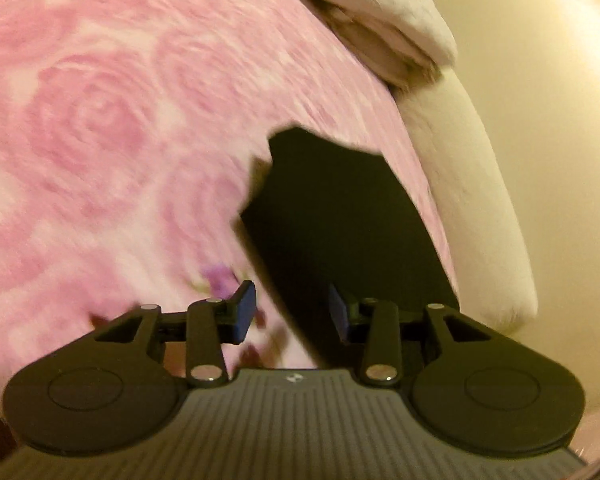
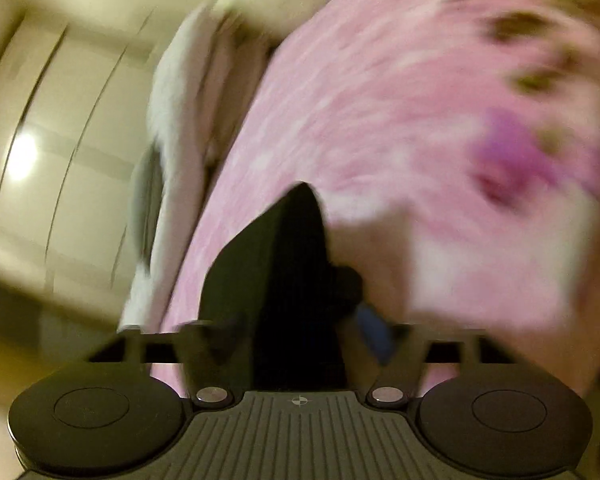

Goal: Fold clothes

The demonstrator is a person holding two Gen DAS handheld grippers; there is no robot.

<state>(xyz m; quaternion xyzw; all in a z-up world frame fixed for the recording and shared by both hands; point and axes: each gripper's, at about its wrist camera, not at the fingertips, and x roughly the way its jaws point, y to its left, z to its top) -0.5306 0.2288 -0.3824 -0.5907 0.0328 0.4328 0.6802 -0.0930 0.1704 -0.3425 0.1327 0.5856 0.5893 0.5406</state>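
Dim warm yellow light, heavy motion blur esp. right wrist view, fisheye bending at edges, glare spot on cupboard (image 2: 22, 156)

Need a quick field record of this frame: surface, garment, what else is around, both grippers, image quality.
surface: pink rose-print blanket
garment: dark garment lying on the blanket, shape unclear
beside the blanket: pale folded bedding near its edge
background: cream cabinet doors
left gripper: open, fingers apart over the garment's near edge, nothing pinched
right gripper: blurred, fingers appear spread either side of the garment; grip unclear
image quality: both views motion-blurred, right worse
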